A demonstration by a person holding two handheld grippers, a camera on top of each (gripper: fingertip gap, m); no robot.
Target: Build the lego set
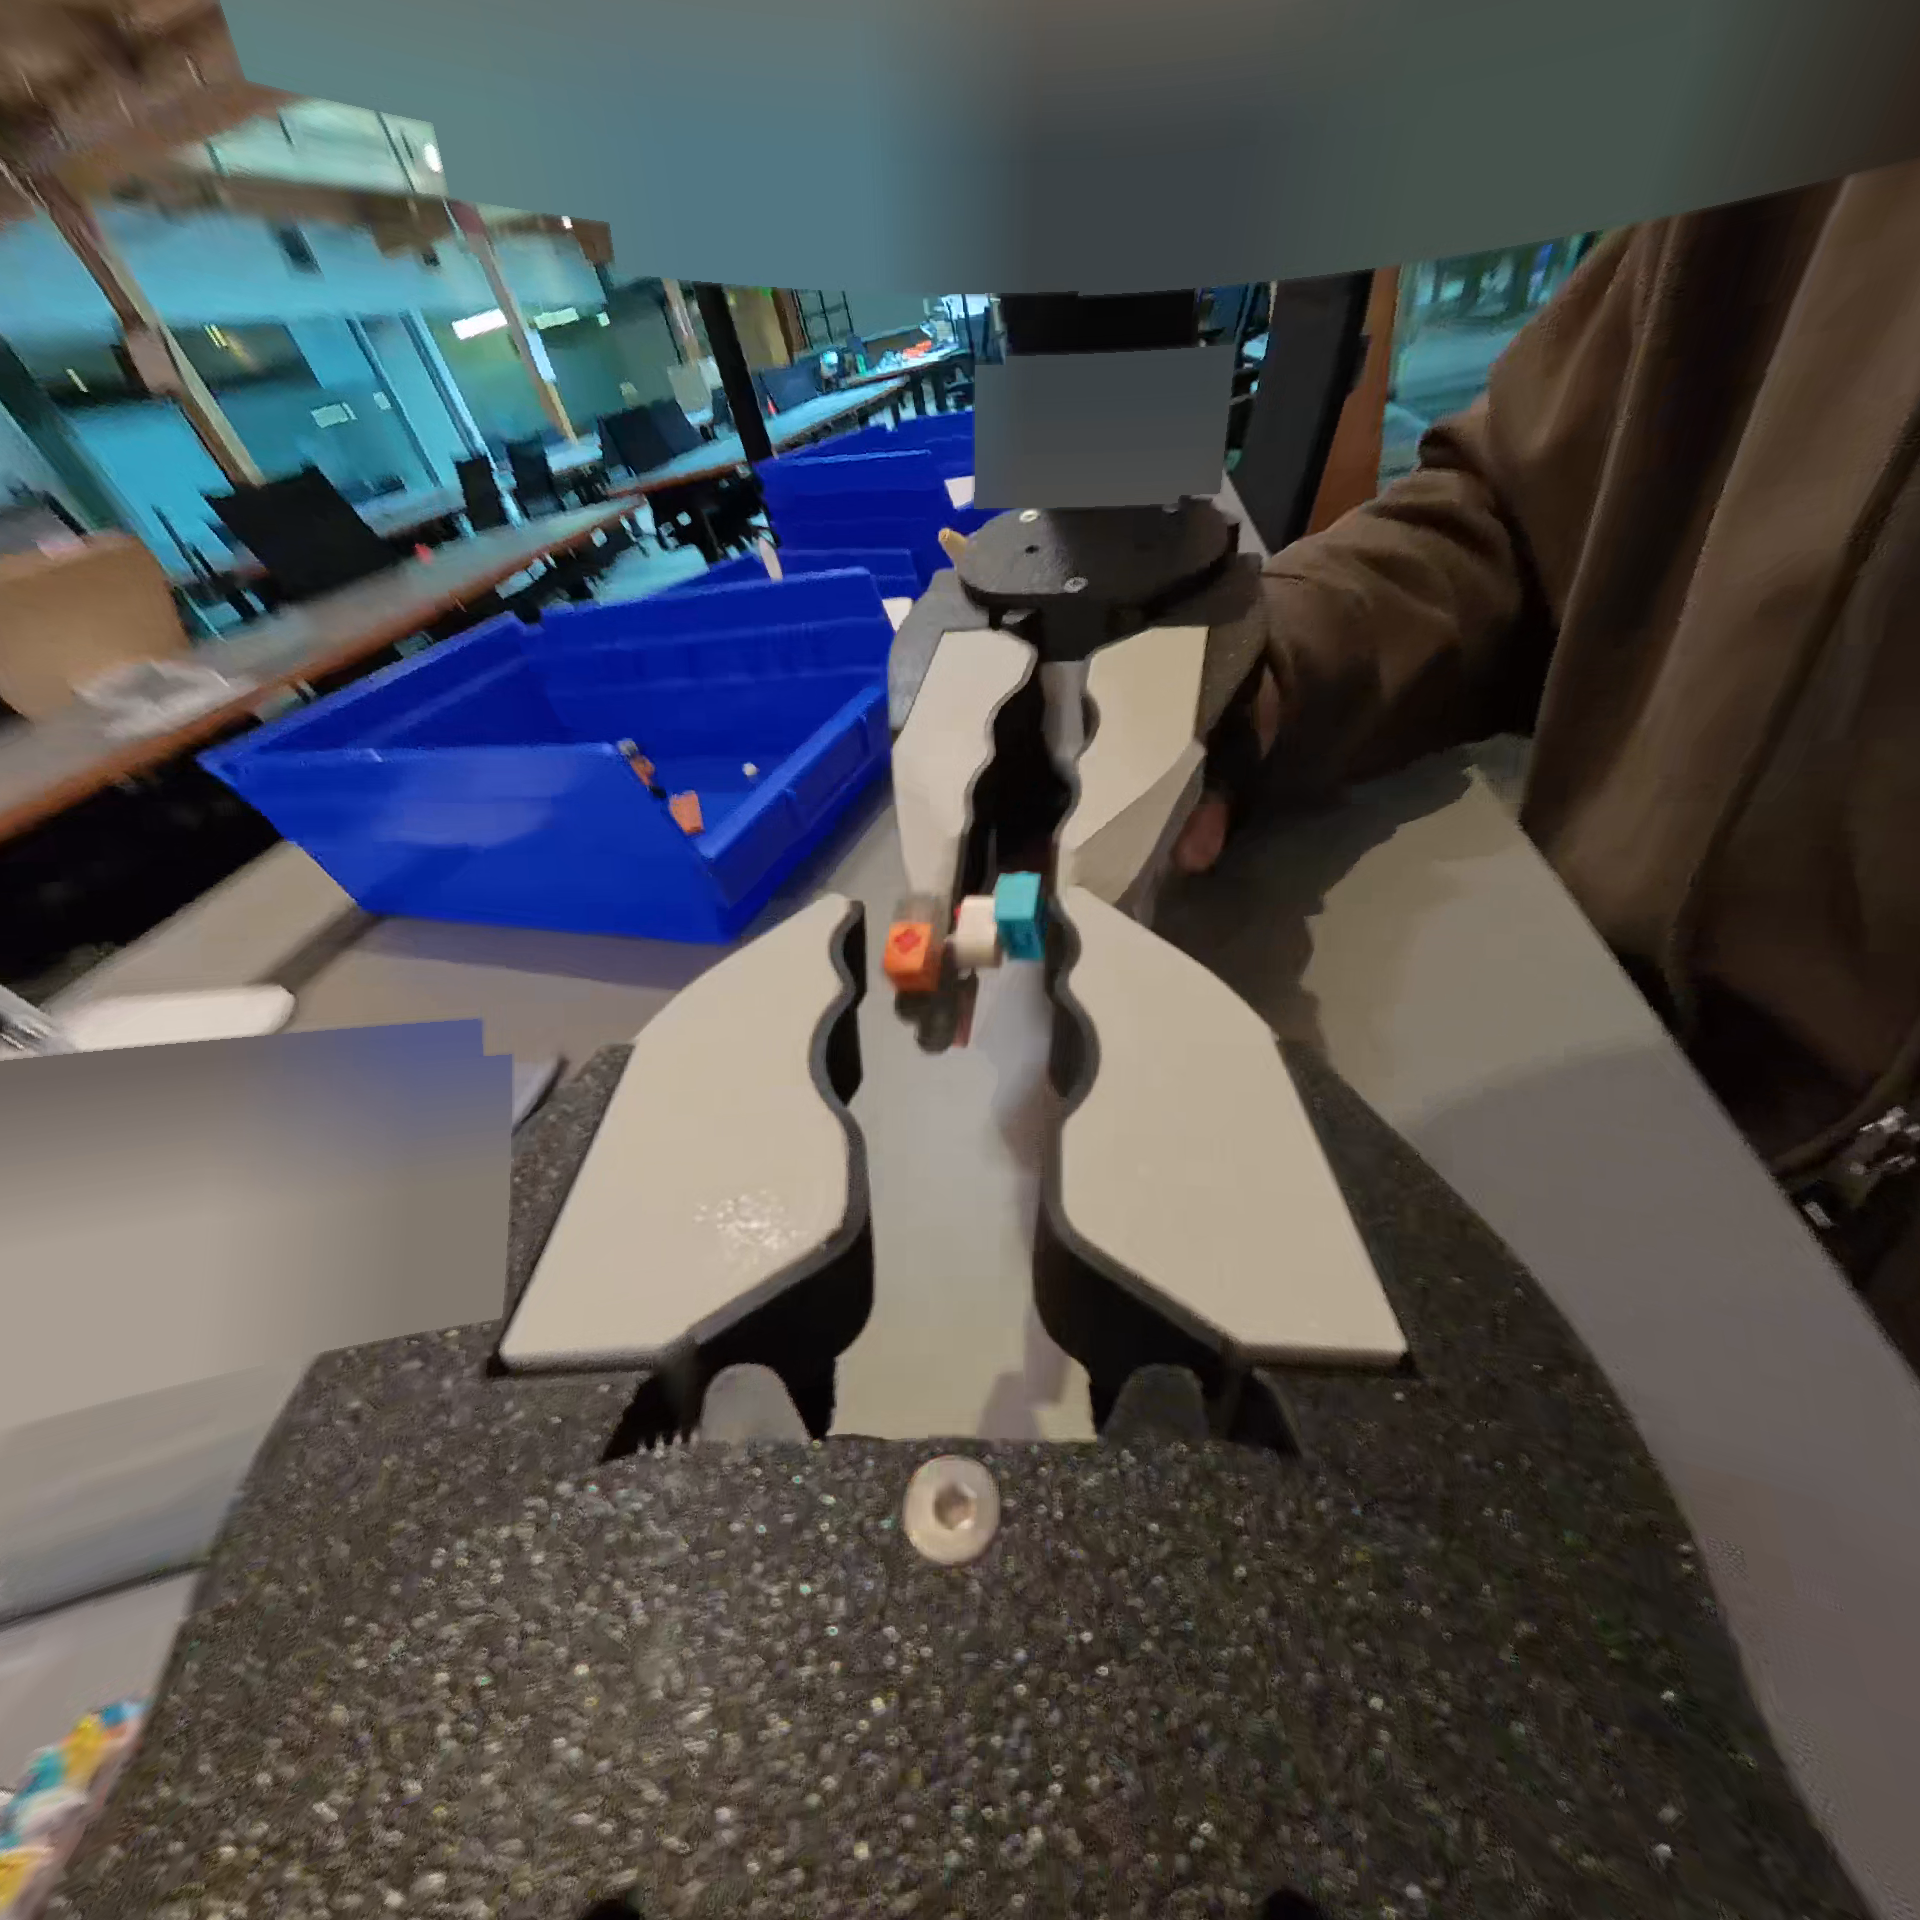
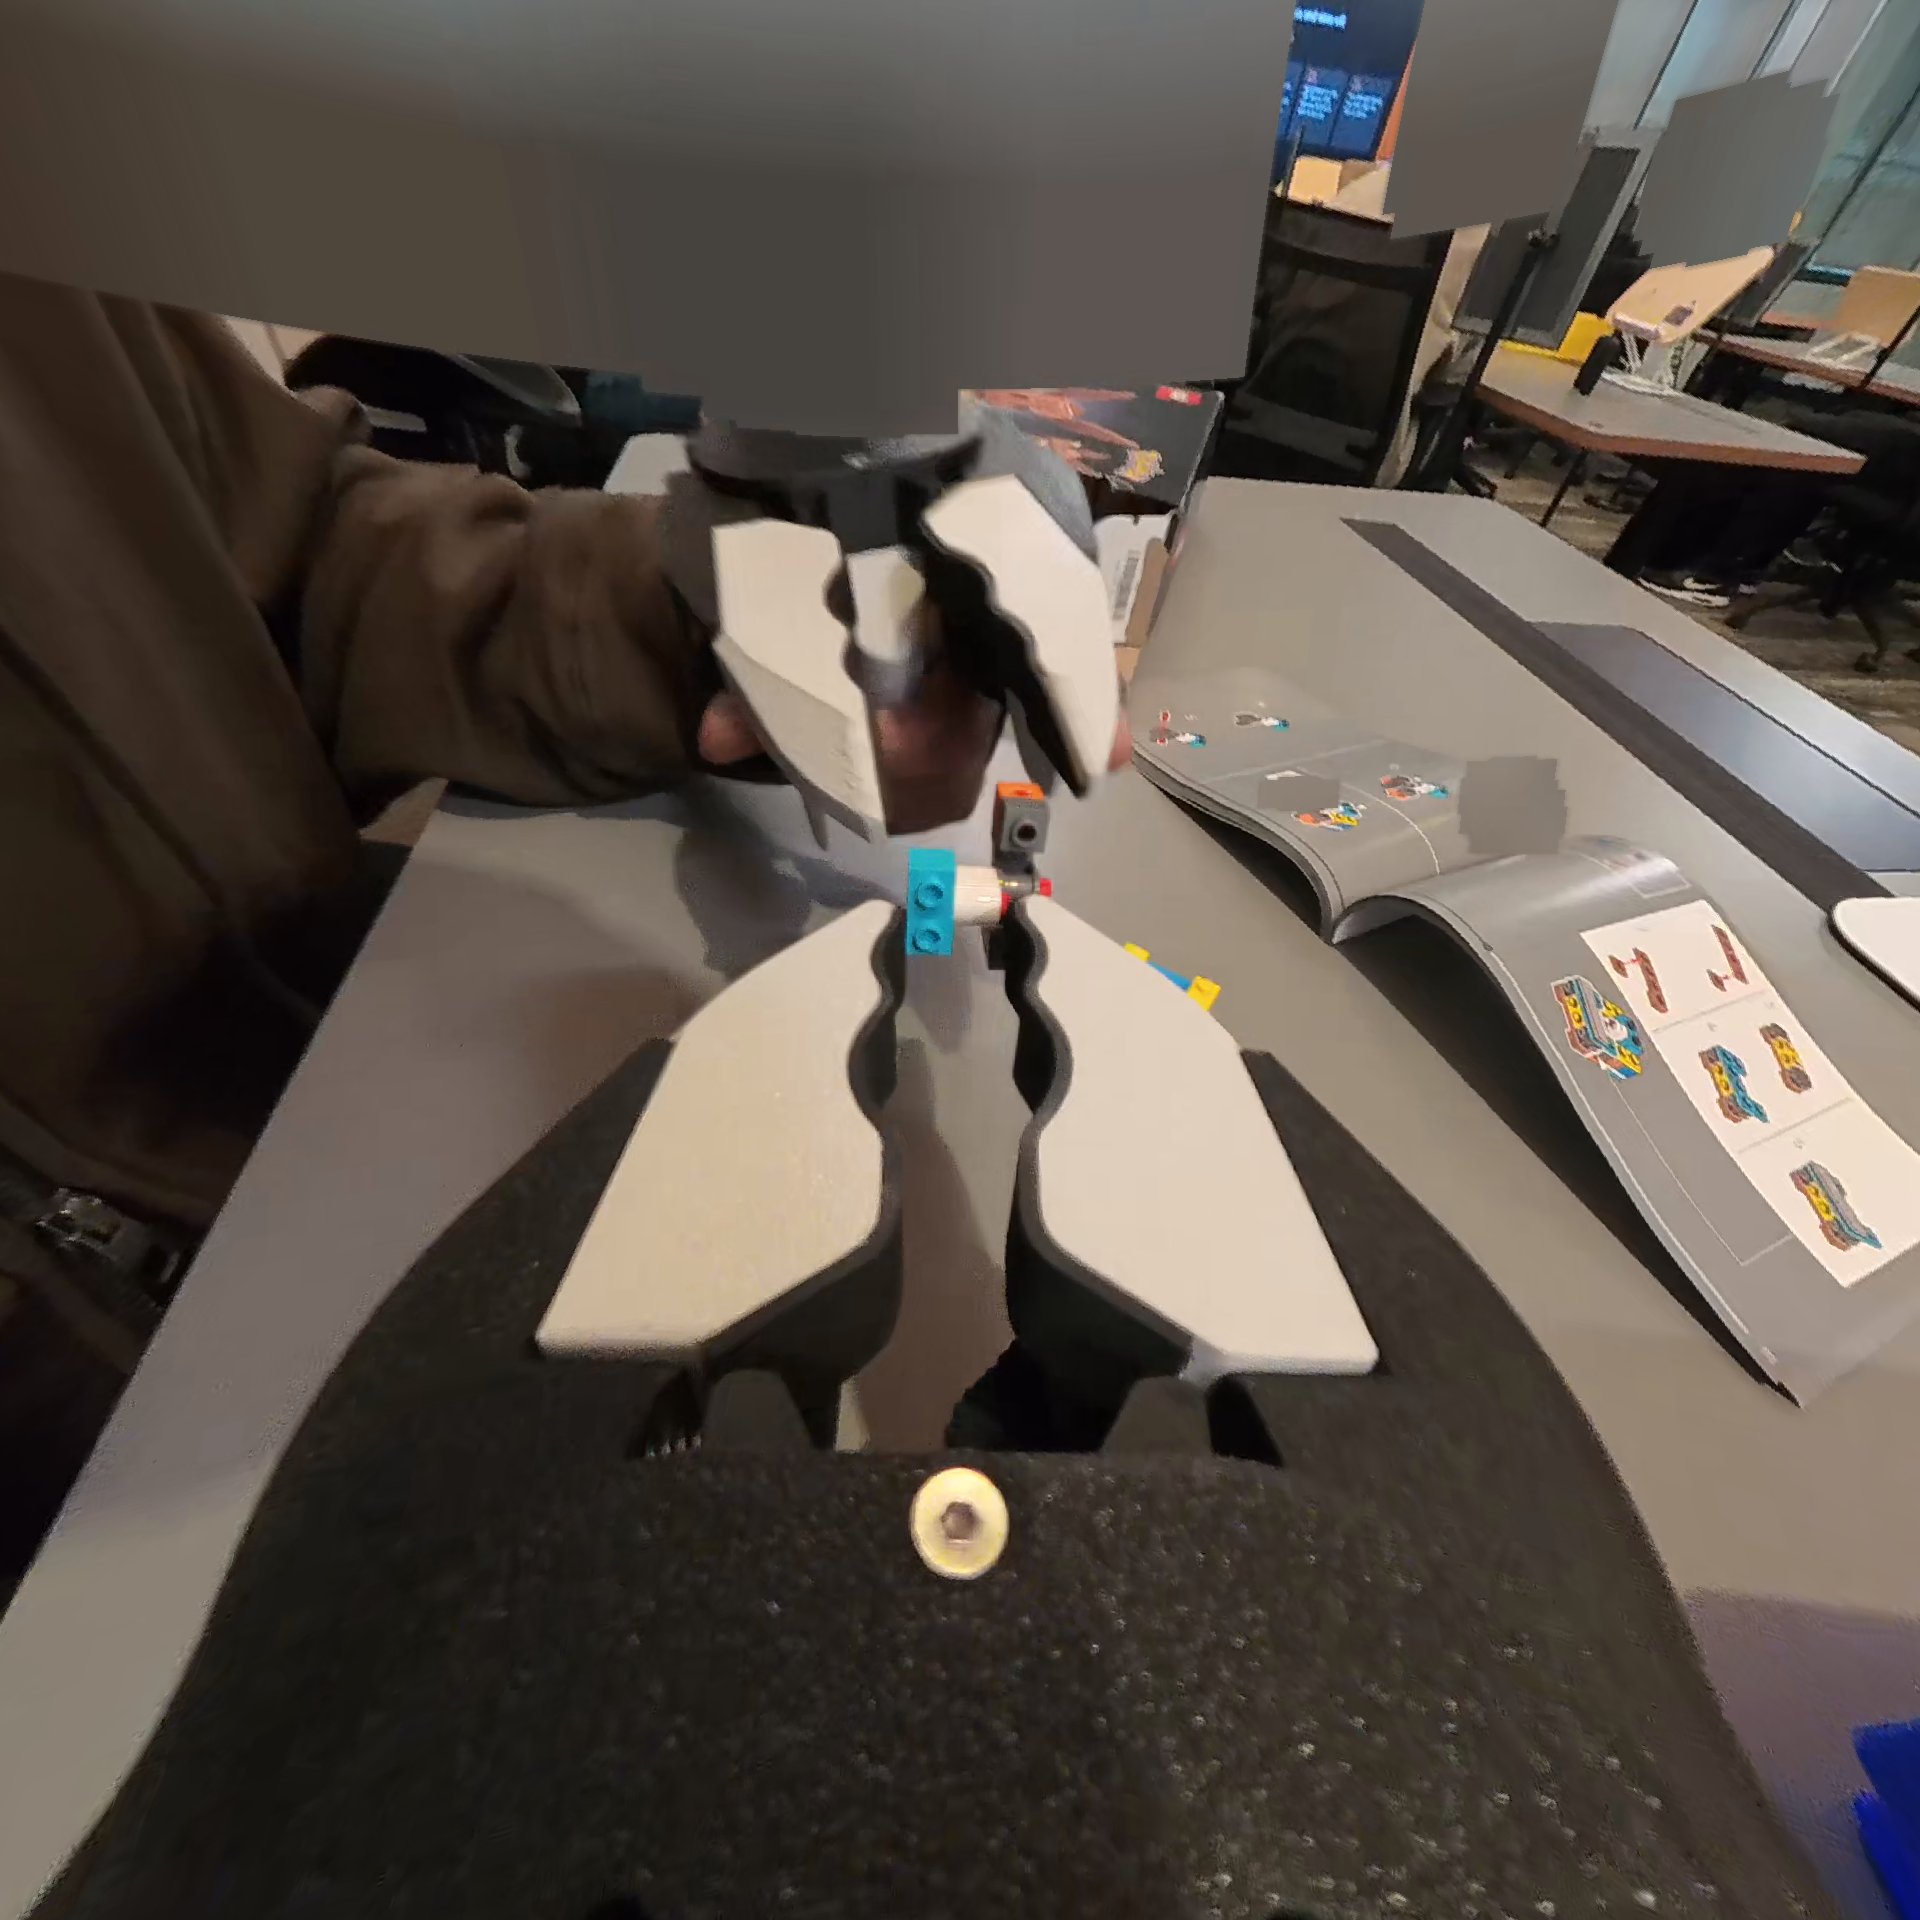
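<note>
A small lego assembly (image 2: 971, 894) is held in the air above the grey table (image 2: 1299, 665). It has a teal brick (image 2: 930, 909), a white round piece (image 2: 979, 894) and a grey brick with an orange top (image 2: 1020, 821). My right gripper (image 2: 954, 914) is shut on the teal and white end. My left gripper (image 1: 961, 914) faces it, jaws apart on both sides of the assembly (image 1: 966, 935), with the orange-topped brick (image 1: 912, 951) near its left fingertip. In the right wrist view the left gripper (image 2: 977, 805) is just above the grey brick.
A blue bin (image 1: 520, 810) with a few loose pieces stands to the left, with more blue bins behind it. An open instruction booklet (image 2: 1558, 935) lies on the right. A lego box (image 2: 1101, 436) is at the back. Loose yellow and blue pieces (image 2: 1174, 977) lie on the table. A person's brown sleeve (image 2: 364, 623) is close by. The tips of both grippers are at nearly the same place.
</note>
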